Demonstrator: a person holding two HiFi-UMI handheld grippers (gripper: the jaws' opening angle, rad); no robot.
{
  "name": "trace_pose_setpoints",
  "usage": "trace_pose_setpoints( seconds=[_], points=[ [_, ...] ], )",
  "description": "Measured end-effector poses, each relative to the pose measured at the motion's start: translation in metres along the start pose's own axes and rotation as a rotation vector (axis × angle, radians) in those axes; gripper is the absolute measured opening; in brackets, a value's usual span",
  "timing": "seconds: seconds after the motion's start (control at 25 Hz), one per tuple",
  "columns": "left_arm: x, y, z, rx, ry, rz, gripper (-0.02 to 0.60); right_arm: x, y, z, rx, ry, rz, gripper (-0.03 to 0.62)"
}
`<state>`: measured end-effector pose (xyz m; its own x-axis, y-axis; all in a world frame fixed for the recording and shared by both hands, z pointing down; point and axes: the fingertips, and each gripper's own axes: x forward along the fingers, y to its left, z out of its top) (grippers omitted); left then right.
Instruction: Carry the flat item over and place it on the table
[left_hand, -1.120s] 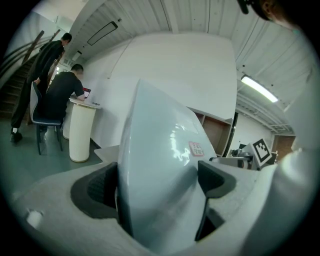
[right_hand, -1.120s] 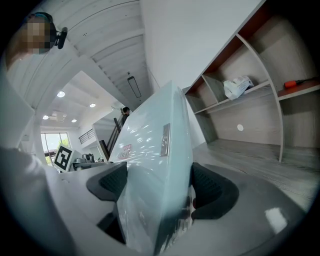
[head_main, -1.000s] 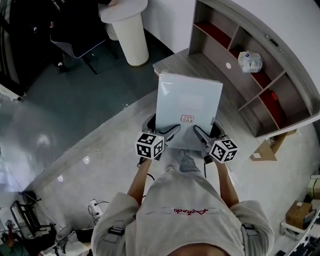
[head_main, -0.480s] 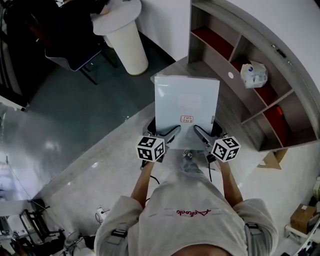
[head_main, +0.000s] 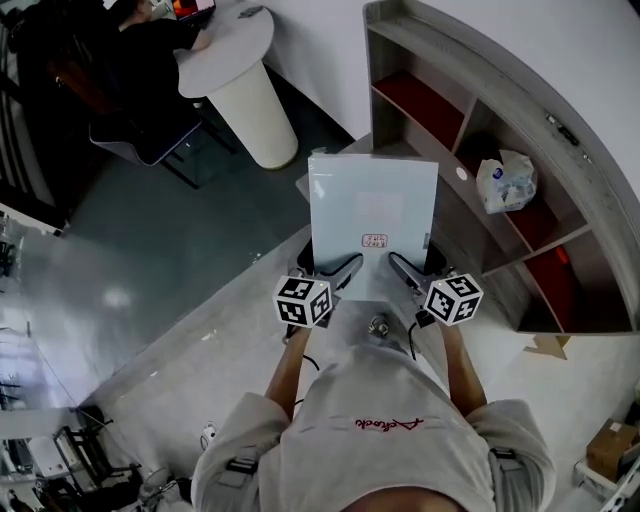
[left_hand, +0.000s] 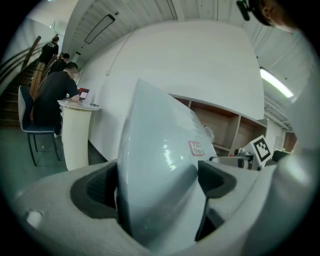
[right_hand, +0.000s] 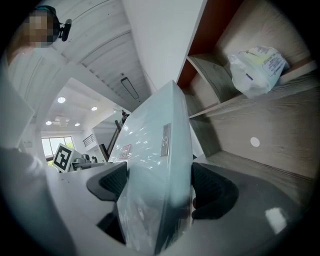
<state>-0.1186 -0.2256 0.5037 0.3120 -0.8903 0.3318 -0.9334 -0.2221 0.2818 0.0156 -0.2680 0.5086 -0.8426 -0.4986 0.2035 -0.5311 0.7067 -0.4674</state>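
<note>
Grippers hold the one flat item (head_main: 372, 215) by its near edge at frame centre: left gripper (head_main: 328, 262) and right gripper (head_main: 417, 262) sit side by side, each with its jaws closed on that edge. Beyond it, at upper right, a shelf (head_main: 470, 62) holds one white bag (head_main: 503, 182) in a middle compartment.

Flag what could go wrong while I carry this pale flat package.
1. The left tool and right tool clamp only the near edge of the pale, flat plastic-wrapped package; its glossy wrap could slip or the far end droop.
2. Its far edge looks close to the grey wooden shelf unit and might clip it.
</note>
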Motion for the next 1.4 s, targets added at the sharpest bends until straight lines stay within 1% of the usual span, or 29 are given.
trace_pose_setpoints(
  seconds=[0.12, 0.28, 0.6, 0.92, 1.08, 1.28, 1.4],
  points=[
    [0.018, 0.001, 0.002, -0.003, 0.010, 0.009, 0.511, 0.007, -0.017, 0.005, 0.012, 0.007, 0.007, 0.410],
    [0.034, 0.000, -0.004, -0.026, 0.023, 0.018, 0.511, 0.010, -0.033, 0.005, 0.013, 0.019, 0.009, 0.410],
    [0.048, 0.001, 0.003, -0.019, 0.032, 0.025, 0.511, 0.016, -0.047, 0.012, 0.025, 0.016, 0.015, 0.410],
    [0.059, 0.013, 0.003, -0.046, 0.034, 0.025, 0.511, 0.030, -0.055, 0.014, 0.029, 0.031, 0.007, 0.411],
    [0.066, 0.020, 0.000, -0.061, 0.045, 0.010, 0.511, 0.037, -0.059, 0.013, 0.024, 0.047, -0.009, 0.411],
    [0.080, 0.042, 0.004, -0.062, 0.051, -0.015, 0.511, 0.060, -0.064, 0.015, 0.017, 0.047, -0.034, 0.411],
    [0.089, 0.053, 0.001, -0.074, 0.072, -0.035, 0.511, 0.069, -0.069, 0.012, 0.028, 0.060, -0.059, 0.411]
  ],
)
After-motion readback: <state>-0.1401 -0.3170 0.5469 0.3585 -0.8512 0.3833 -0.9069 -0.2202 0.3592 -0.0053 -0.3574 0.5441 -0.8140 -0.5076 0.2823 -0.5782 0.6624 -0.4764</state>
